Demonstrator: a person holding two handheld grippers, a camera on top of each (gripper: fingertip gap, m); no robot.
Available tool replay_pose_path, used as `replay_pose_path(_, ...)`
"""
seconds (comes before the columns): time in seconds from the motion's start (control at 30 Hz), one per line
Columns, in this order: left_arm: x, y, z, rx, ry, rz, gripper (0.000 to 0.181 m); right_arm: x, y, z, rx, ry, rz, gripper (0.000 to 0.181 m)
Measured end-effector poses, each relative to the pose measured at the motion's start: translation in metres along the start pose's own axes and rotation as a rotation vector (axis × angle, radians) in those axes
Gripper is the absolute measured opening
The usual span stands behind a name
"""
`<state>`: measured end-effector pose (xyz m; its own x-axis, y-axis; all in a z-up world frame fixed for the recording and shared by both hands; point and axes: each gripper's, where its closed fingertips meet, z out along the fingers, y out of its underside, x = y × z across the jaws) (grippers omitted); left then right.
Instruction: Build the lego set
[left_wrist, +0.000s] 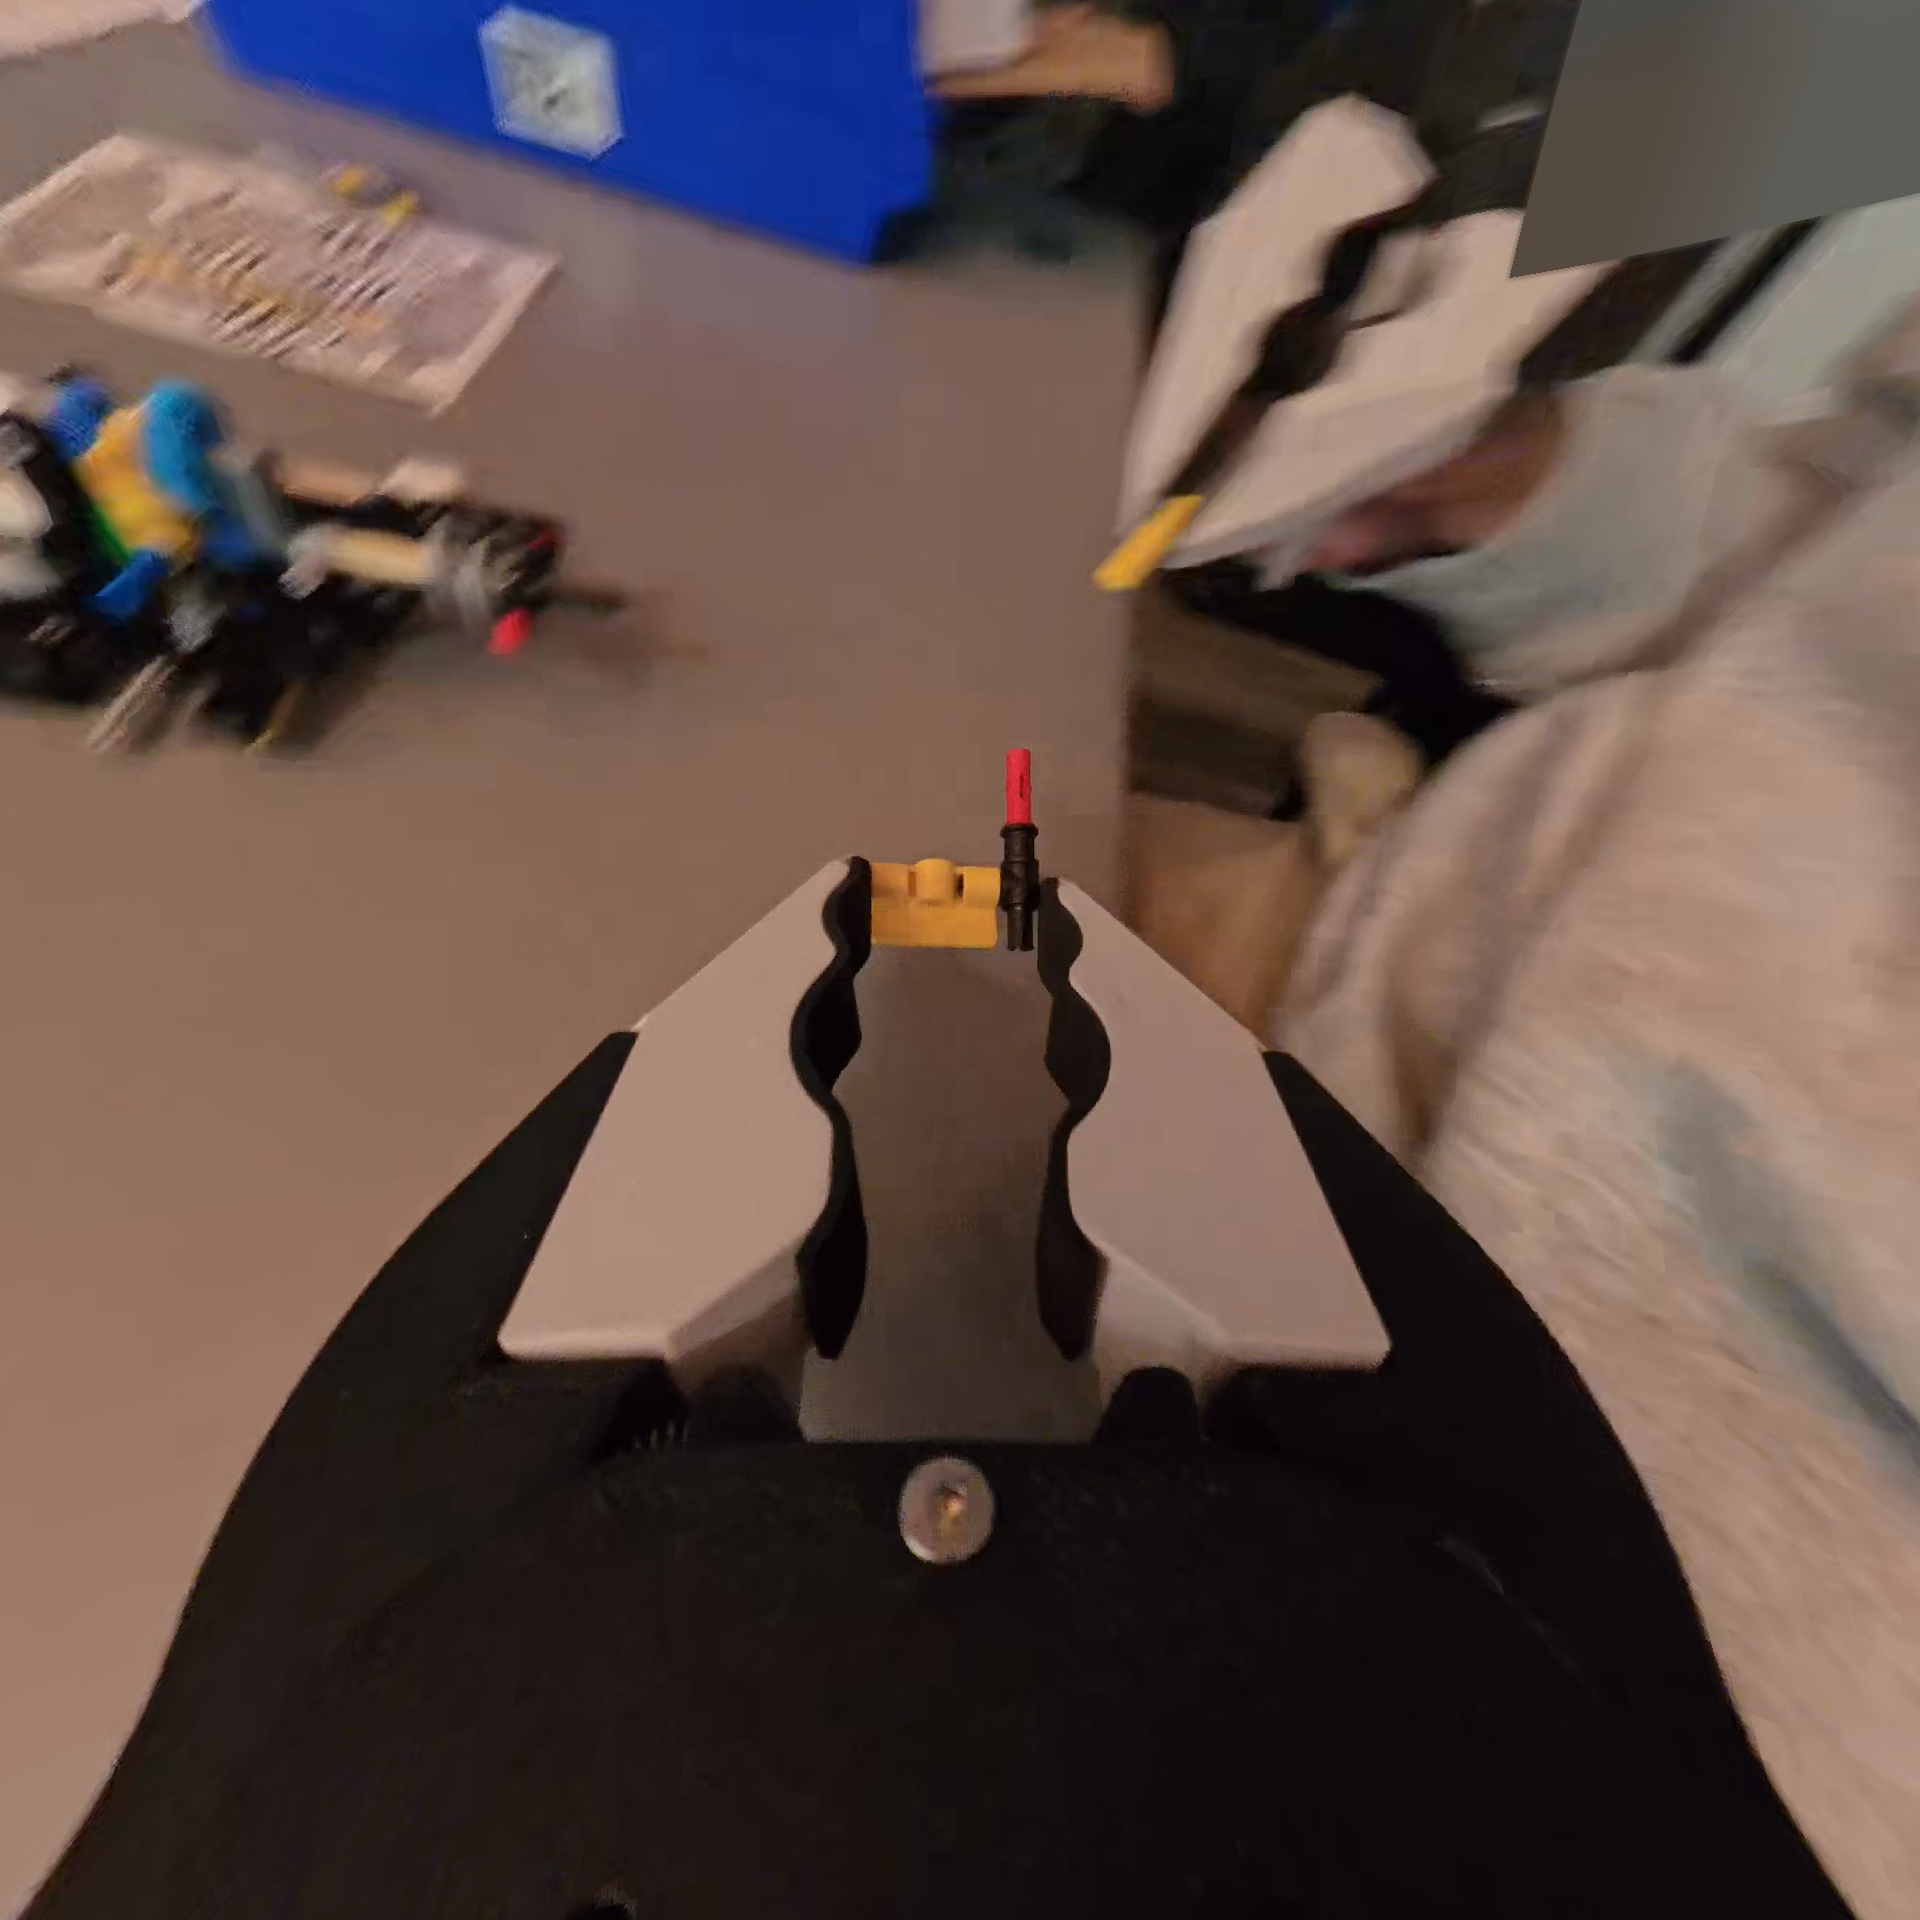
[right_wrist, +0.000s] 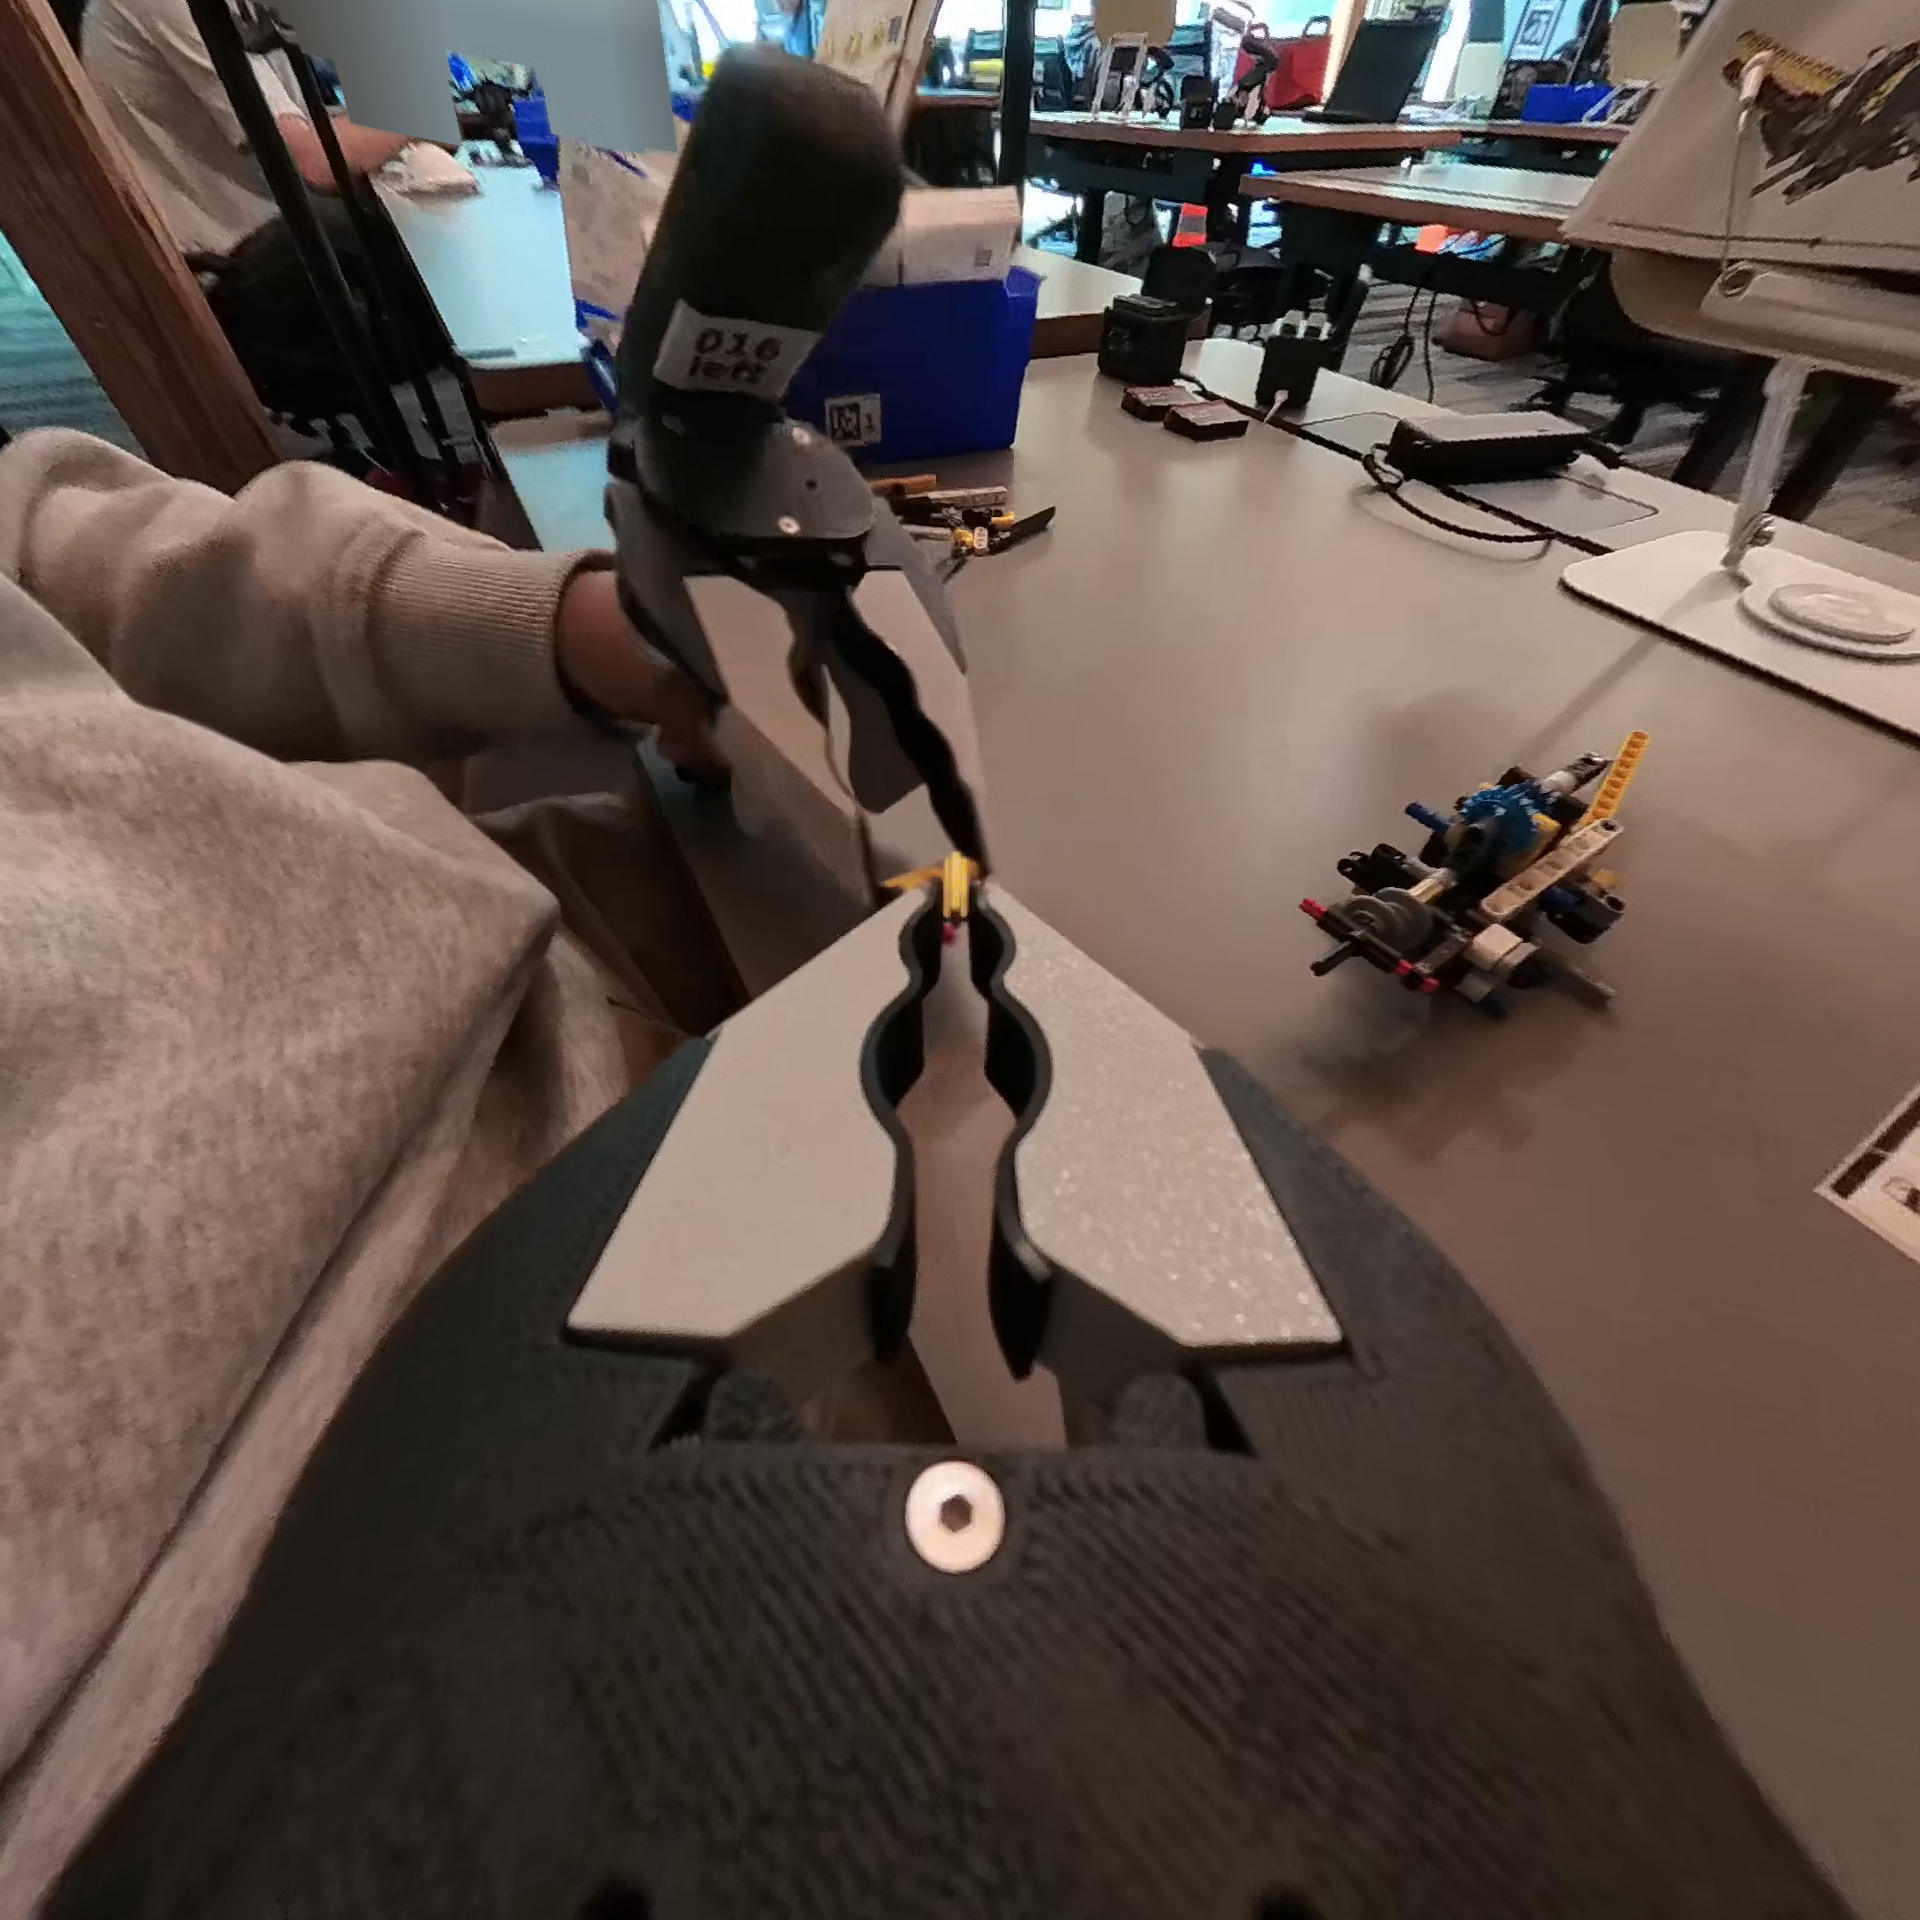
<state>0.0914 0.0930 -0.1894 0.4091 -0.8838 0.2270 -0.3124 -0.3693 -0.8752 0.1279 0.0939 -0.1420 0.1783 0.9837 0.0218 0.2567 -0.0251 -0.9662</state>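
Observation:
My left gripper (left_wrist: 951, 883) is shut on a small yellow lego piece (left_wrist: 932, 906) with a black pin (left_wrist: 1018, 878) and a red axle (left_wrist: 1018, 779) sticking up at its right end. My right gripper (right_wrist: 954, 902) is shut on a thin yellow piece (right_wrist: 954, 891), seen edge-on. In the right wrist view the left gripper (right_wrist: 966, 844) points down, its tips right beside that piece. In the blurred left wrist view the right gripper (left_wrist: 1169, 520) holds its yellow piece (left_wrist: 1143, 545) at the upper right. The part-built lego model (right_wrist: 1475, 894) sits on the grey table (right_wrist: 1247, 675), also at the left in the left wrist view (left_wrist: 208, 540).
A blue bin (right_wrist: 914, 353) stands at the back, with loose lego parts (right_wrist: 956, 514) in front of it. An instruction sheet (left_wrist: 270, 260) lies near the model. A power adapter (right_wrist: 1486, 447) and a stand base (right_wrist: 1766, 613) are far right. A person's grey sleeve (right_wrist: 260, 727) fills the left. Some 7 cm of space lies between my two pairs of fingers.

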Motion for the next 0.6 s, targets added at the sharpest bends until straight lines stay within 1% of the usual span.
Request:
replay_pose_path(0.07, 0.021, -0.013, -0.008, 0.097, 0.132, -0.005, 0.029, -0.003, -0.006, -0.002, 0.027, -0.040, 0.052, 0.003)
replay_pose_path(0.13, 0.036, -0.026, -0.016, 0.186, 0.256, -0.071, 0.029, -0.011, -0.010, -0.002, 0.029, -0.116, 0.121, 0.003)
replay_pose_path(0.2, 0.041, -0.029, -0.020, 0.214, 0.320, -0.102, 0.029, -0.018, -0.007, 0.001, -0.022, -0.187, 0.180, 0.003)
replay_pose_path(0.27, 0.045, -0.027, -0.018, 0.198, 0.339, -0.086, 0.028, -0.024, -0.003, 0.005, -0.079, -0.234, 0.195, 0.003)
replay_pose_path(0.37, 0.049, -0.024, -0.013, 0.168, 0.364, -0.080, 0.029, -0.024, 0.002, 0.009, -0.143, -0.262, 0.193, 0.003)
replay_pose_path(0.5, 0.044, -0.017, -0.008, 0.140, 0.354, -0.091, 0.029, -0.022, 0.009, 0.014, -0.220, -0.325, 0.197, 0.003)
replay_pose_path(0.6, 0.036, -0.017, -0.008, 0.133, 0.321, -0.103, 0.028, -0.024, 0.013, 0.019, -0.228, -0.381, 0.224, 0.003)
